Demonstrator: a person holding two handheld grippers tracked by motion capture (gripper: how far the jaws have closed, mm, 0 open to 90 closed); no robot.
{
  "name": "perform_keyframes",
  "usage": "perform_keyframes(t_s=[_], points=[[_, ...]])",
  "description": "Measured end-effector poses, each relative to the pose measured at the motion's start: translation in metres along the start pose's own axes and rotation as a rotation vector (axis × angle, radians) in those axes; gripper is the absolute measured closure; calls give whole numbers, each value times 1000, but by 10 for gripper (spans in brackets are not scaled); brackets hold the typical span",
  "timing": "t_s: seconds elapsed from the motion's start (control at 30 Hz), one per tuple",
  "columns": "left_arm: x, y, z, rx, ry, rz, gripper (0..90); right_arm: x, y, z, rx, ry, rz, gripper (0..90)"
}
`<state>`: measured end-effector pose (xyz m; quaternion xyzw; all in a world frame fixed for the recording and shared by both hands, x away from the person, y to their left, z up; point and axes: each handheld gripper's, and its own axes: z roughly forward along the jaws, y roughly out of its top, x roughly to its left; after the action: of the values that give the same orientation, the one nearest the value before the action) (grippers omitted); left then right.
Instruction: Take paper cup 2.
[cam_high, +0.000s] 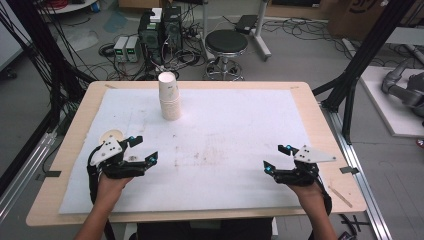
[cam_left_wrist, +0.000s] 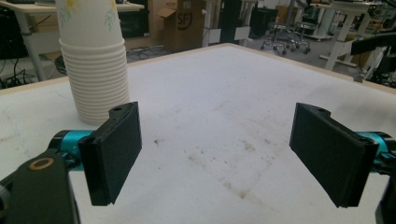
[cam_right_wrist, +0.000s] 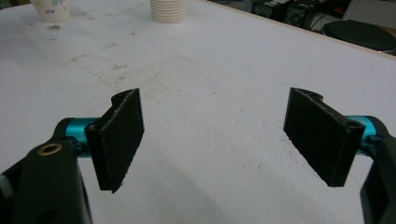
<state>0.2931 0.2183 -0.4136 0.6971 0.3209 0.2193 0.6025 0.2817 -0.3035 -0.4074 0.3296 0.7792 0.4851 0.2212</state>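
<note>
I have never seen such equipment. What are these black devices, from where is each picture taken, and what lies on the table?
A person sits at a table and holds one hand-operated tool in each hand: the left tongs and the right tongs. One picture looks down from above. The other two come from small cameras riding on each tool, looking along its two black jaws. On the white mat stands a stack of paper cups, and a single paper cup stands beside the left tongs. Both tongs are open and hold nothing.

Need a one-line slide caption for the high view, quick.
Both open black grippers, left and right, hover over the white mat; tall white paper cup stack stands beyond.
</note>
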Motion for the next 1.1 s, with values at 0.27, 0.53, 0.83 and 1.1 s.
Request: perform_keyframes(t_s=[0.27,0.53,0.83,1.1], points=[[5,21,15,7,7,6,172,-1,1,-1,-5,3,4,208],[19,50,35,25,29,-5,171,0,1,0,-2,11,3,208],[33,75,55,52,58,-17,172,-1,1,-2,-8,8,9,208],[47,95,78,86,81,-22,171,-1,2,-1,-5,16,10,208]])
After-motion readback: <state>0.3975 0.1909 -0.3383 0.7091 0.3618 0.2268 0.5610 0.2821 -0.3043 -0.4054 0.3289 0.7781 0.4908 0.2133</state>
